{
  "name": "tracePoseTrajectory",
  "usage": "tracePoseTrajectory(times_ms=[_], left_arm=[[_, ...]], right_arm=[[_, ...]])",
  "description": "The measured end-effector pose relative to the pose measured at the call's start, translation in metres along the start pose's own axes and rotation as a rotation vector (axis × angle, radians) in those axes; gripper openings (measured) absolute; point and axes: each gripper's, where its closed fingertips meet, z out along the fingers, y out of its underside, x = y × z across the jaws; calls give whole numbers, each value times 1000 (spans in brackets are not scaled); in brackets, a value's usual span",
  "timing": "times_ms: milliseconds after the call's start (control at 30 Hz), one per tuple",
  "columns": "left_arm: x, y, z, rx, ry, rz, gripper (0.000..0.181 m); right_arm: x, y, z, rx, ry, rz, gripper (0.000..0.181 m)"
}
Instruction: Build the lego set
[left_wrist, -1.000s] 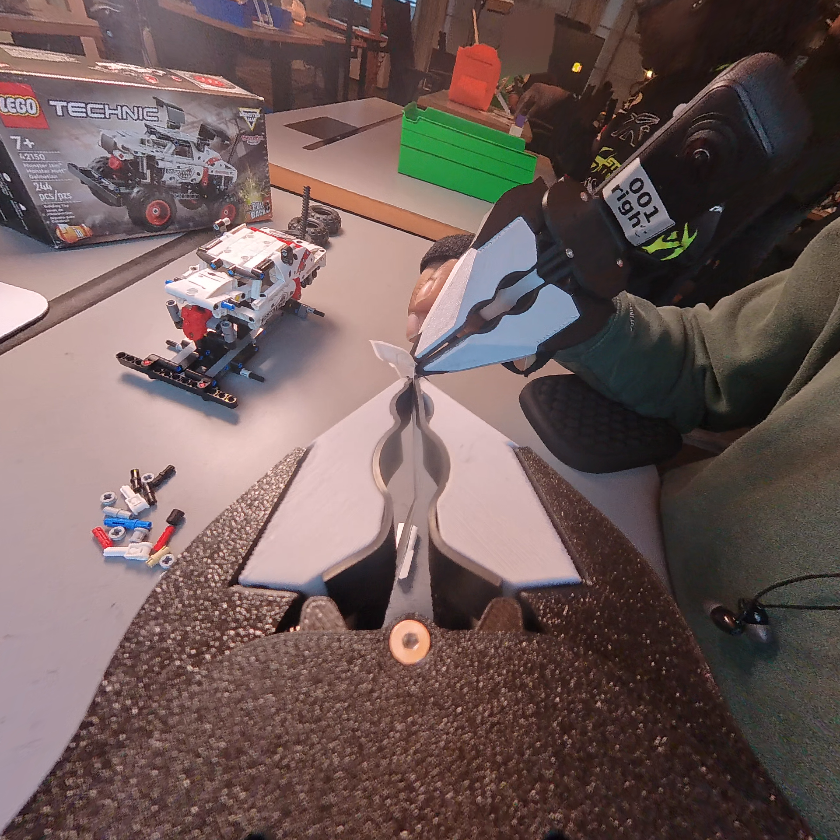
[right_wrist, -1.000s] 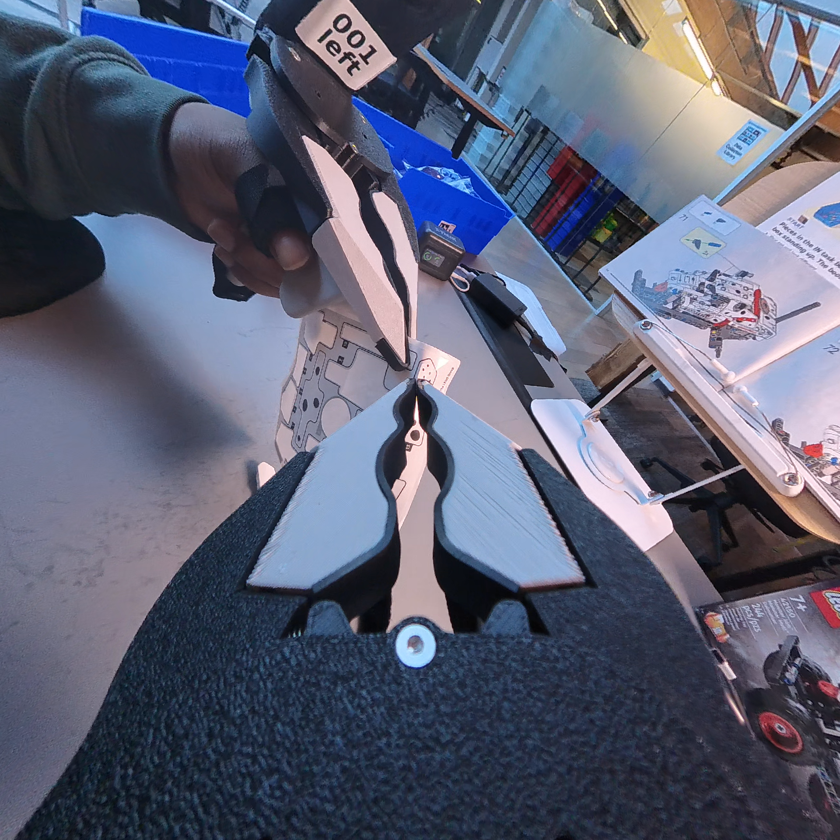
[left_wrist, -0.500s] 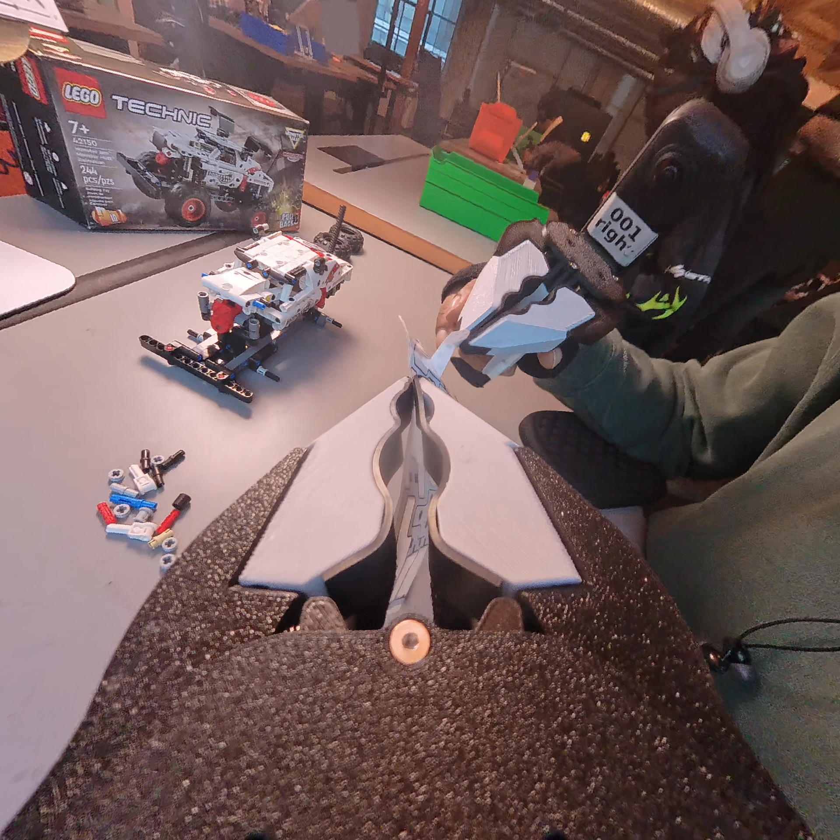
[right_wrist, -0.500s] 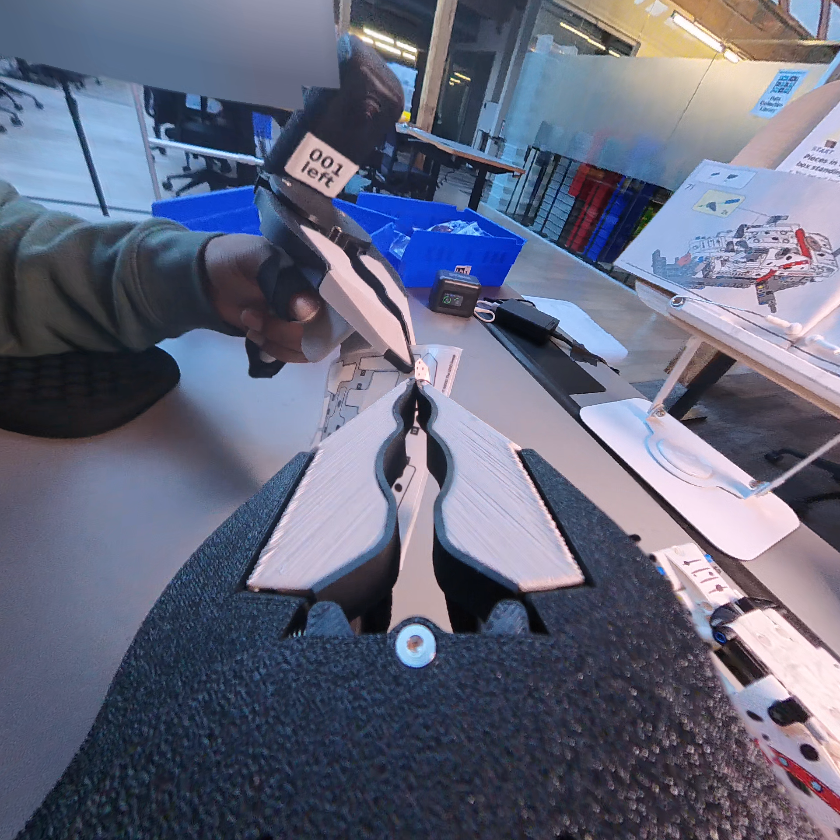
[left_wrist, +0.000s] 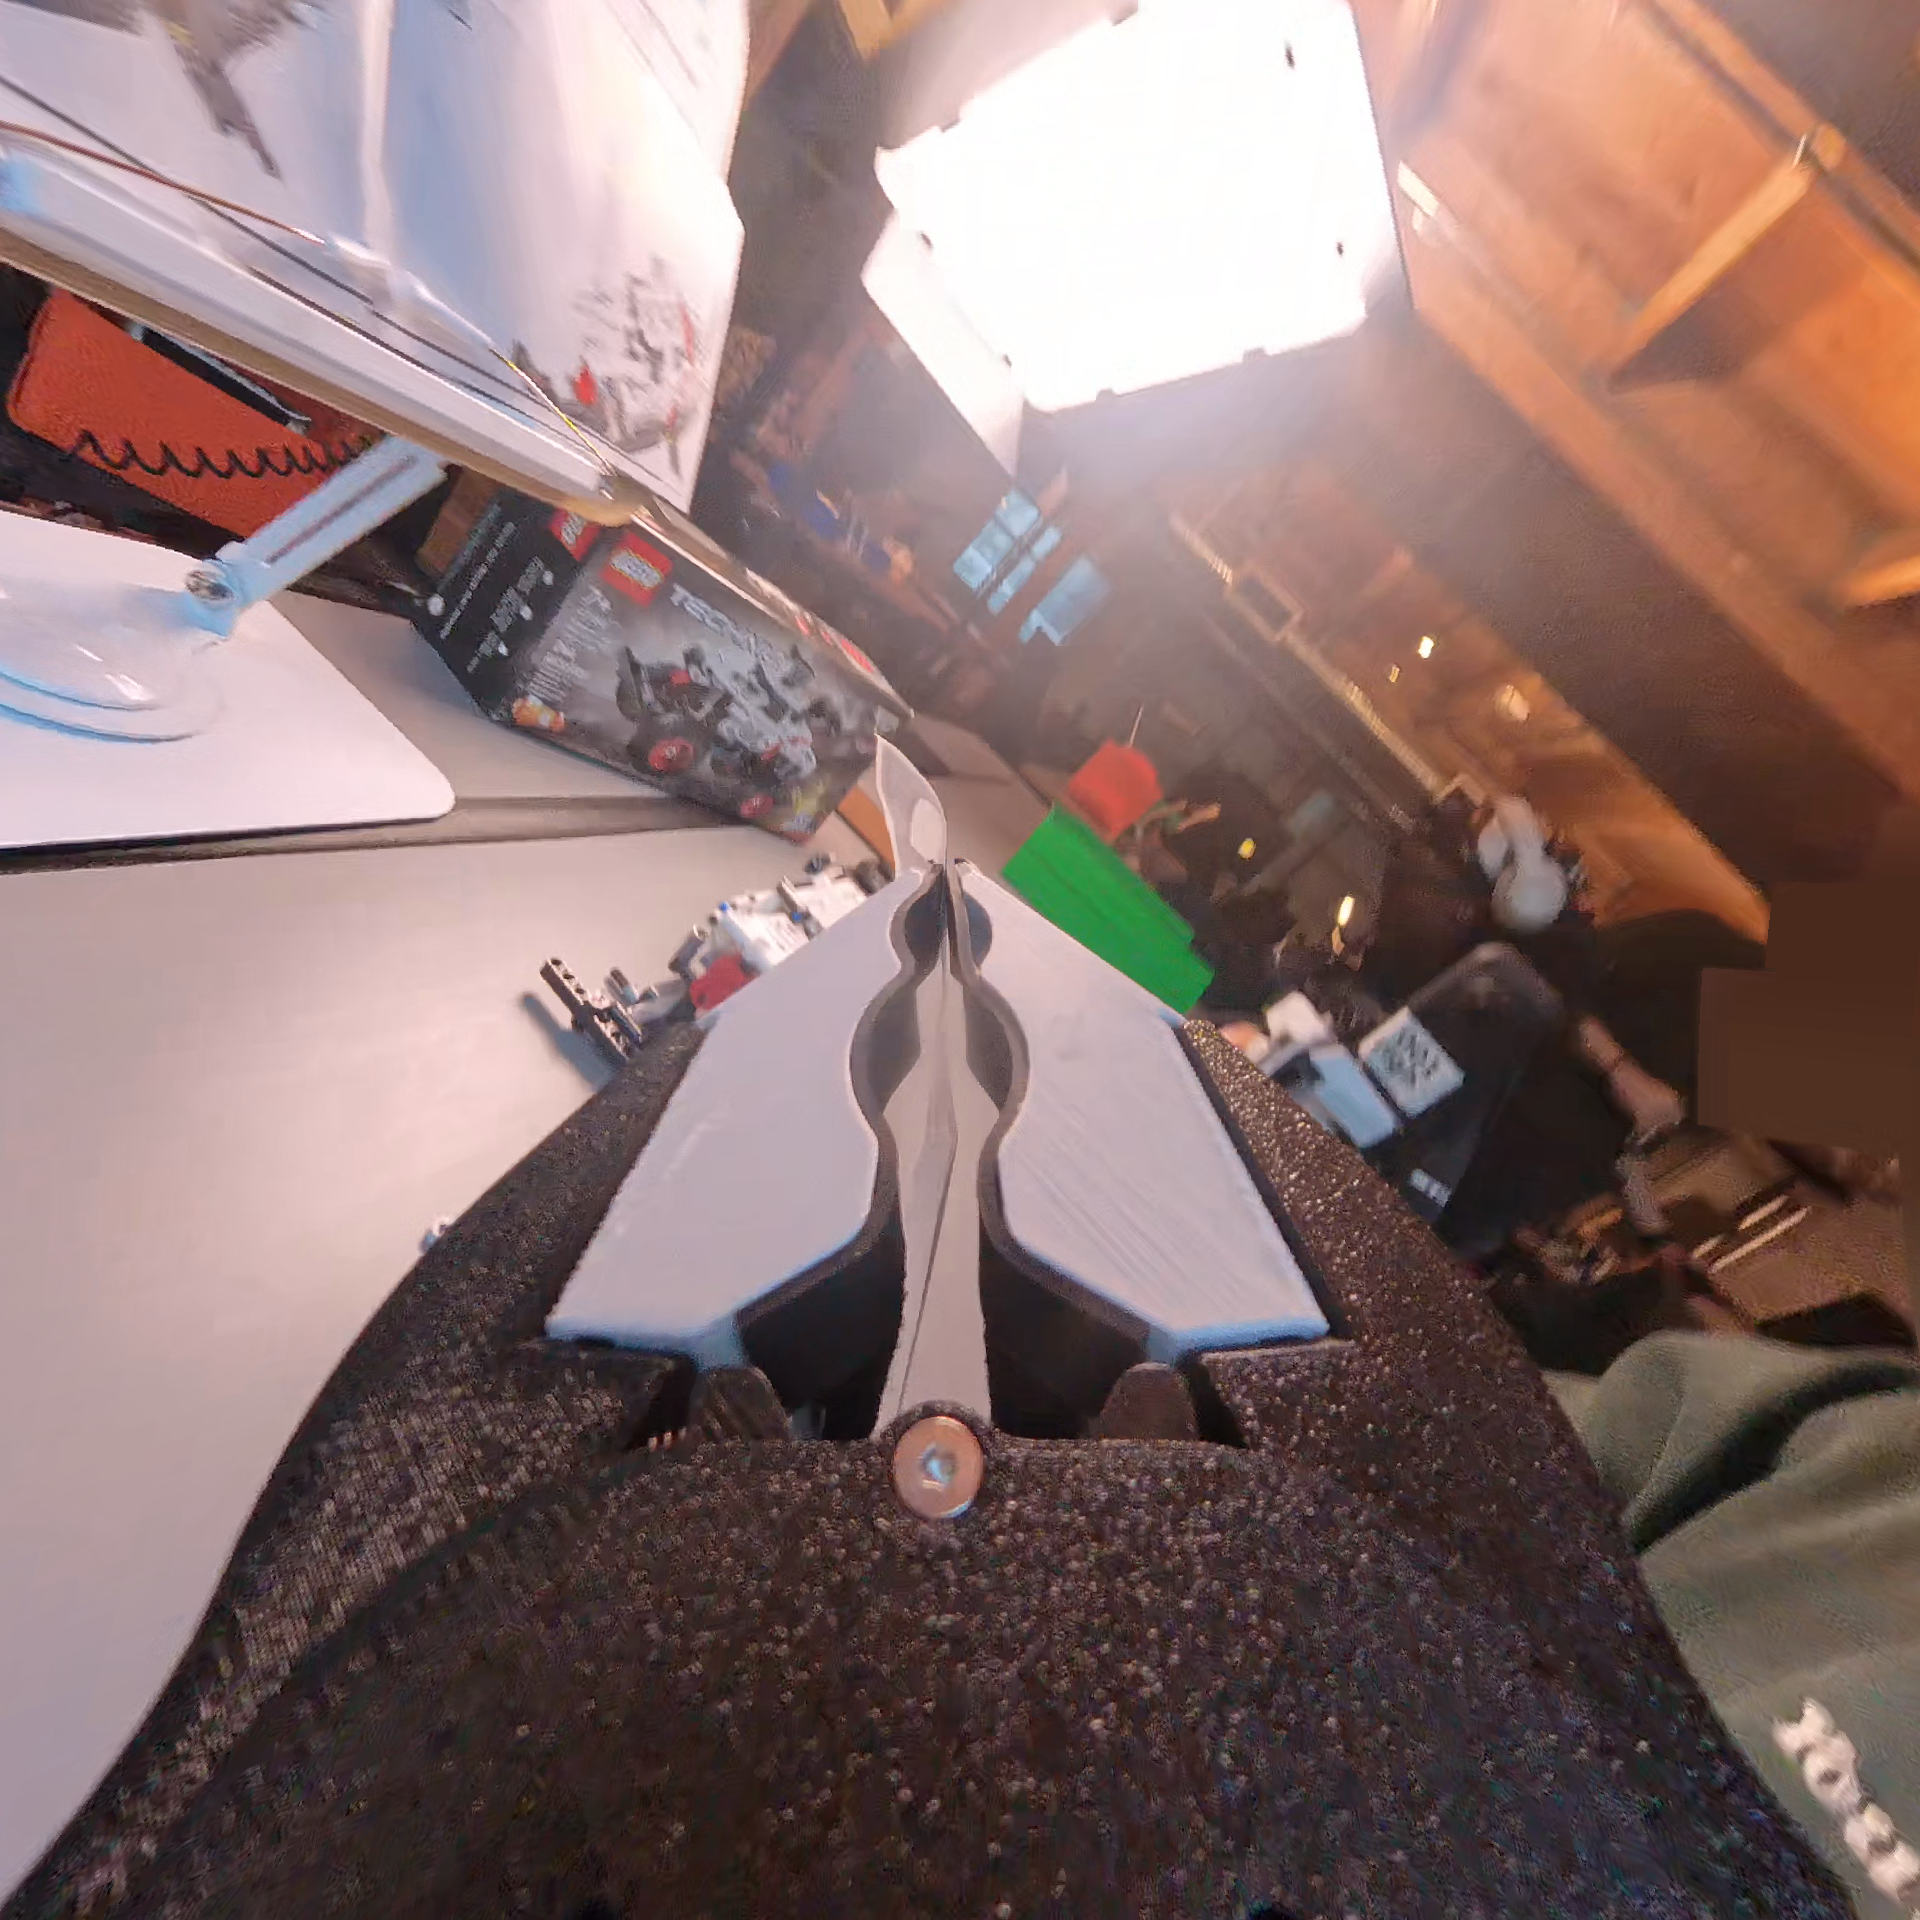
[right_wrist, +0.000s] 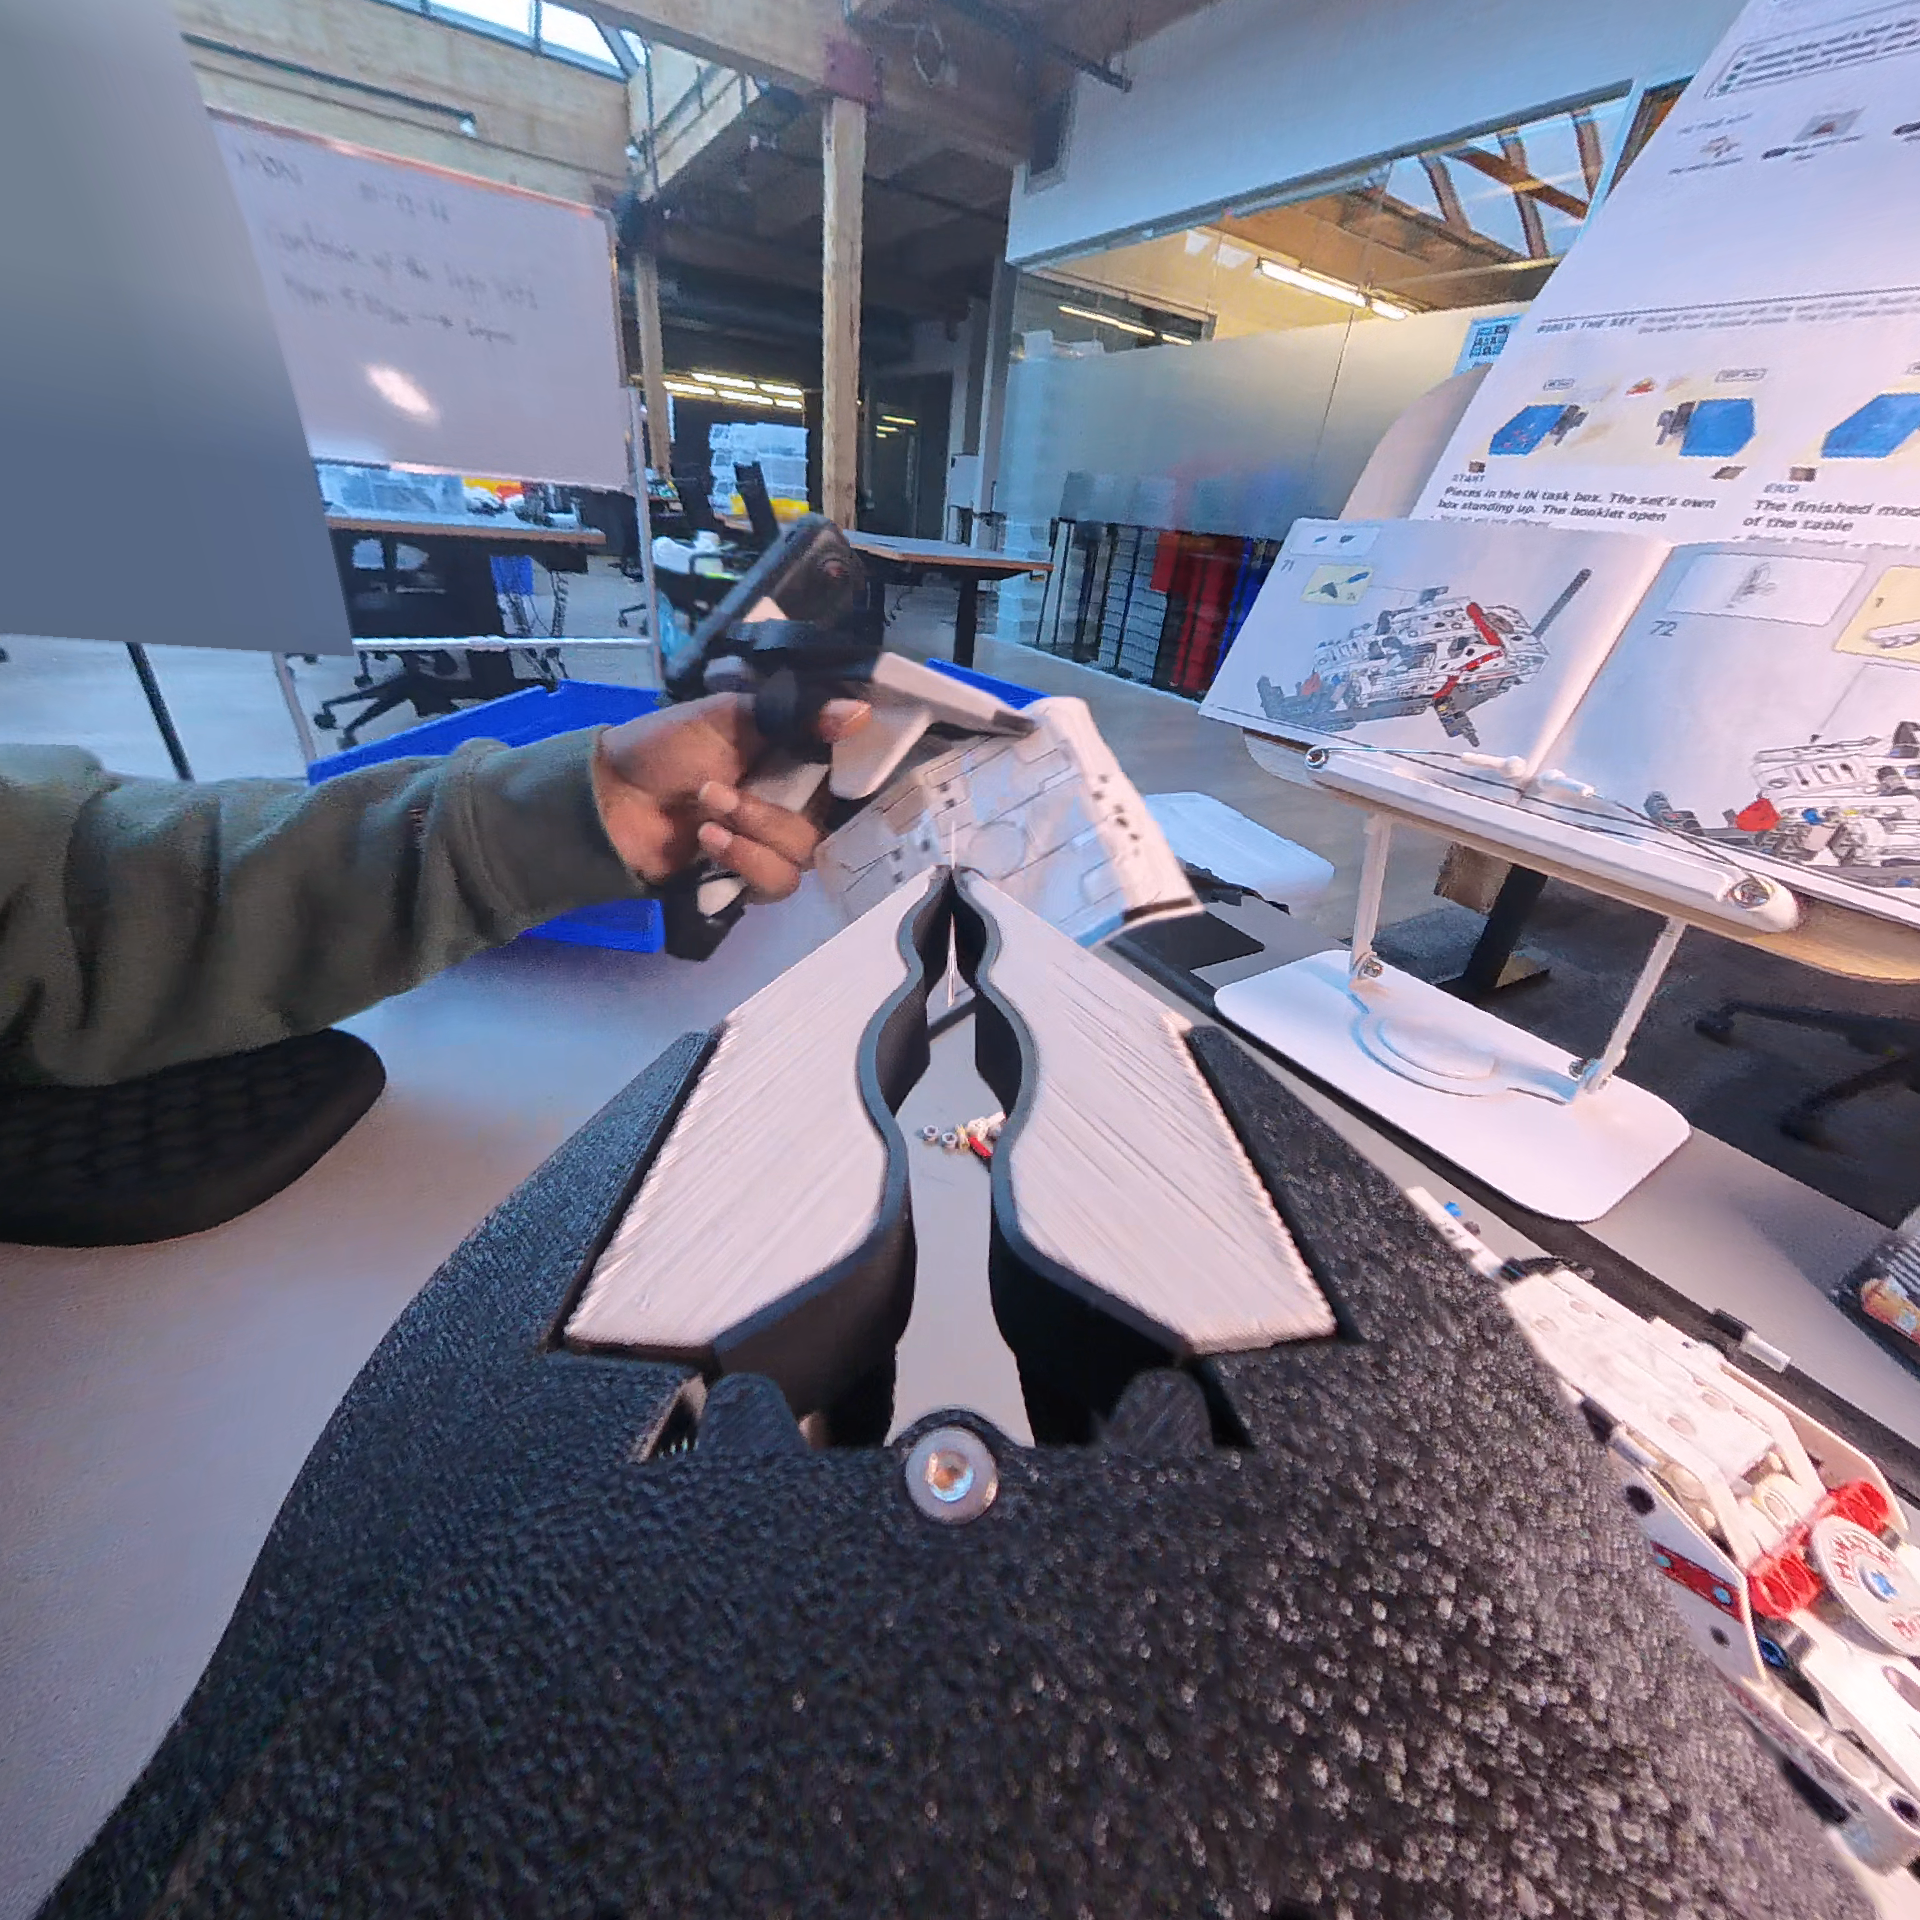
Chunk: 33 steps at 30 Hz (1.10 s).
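Item: sticker sheet (right_wrist: 997, 842), white, printed with die-cut outlines.

Location: held off the worktop (right_wrist: 208, 1403), just ahead of the right claw's tips, pinched edge-on in the left claw (left_wrist: 943, 883), whose jaws are closed flat on it.

Right claw (right_wrist: 951, 891): jaws closed tip to tip on a thin white sliver, seemingly a peeled sticker; too small to confirm.

Handling, as judged: very light, limp, creases easily; adhesive face will cling to claw pads. Take hold by a bare corner only, light pinch.

Below the right claw: loose small pieces (right_wrist: 961, 1132) on the worktop.

Right of it: truck model (right_wrist: 1714, 1475), part-built, probable destination.

Beyond: instruction booklet (right_wrist: 1455, 634) on a white stand (right_wrist: 1455, 1081).
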Motion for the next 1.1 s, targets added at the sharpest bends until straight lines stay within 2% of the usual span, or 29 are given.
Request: tracePoseTrajectory(times_ms=[100, 300, 533, 600, 633, 700, 767, 833, 933, 1000, 1100], left_arm=[[-50, -32, 10, 108, -37, -150, 0], [-166, -53, 29, 266, -163, -370, 0], [-238, -56, 72, 374, -271, -464, 0], [-248, -60, 77, 392, -318, -427, 2], [-247, -62, 79, 390, -325, -401, 8], [-247, -65, 76, 378, -378, -346, 38], [-248, -71, 64, 371, -467, -262, 59], [-246, -76, 47, 358, -566, -164, 69], [-224, -75, 22, 322, -661, -10, 68], [-184, -54, 29, 214, -557, 46, 64], [-80, 6, 39, 50, -161, -57, 60]], right_arm=[[1, 7, 0, -28, 16, -11, 0], [3, 24, 0, -73, 14, 3, 0], [3, 43, 5, -103, -17, 30, 0], [4, 48, 6, -116, -12, 24, 0], [4, 49, 6, -121, -9, 22, 0], [5, 51, 7, -127, -11, 28, 0], [6, 53, 7, -133, -2, 27, 0], [9, 56, 7, -144, 20, 13, 0], [14, 59, 6, -155, 61, -26, 0], [17, 62, 6, -173, 91, -94, 0], [12, 64, 6, -168, 103, -230, 0]])
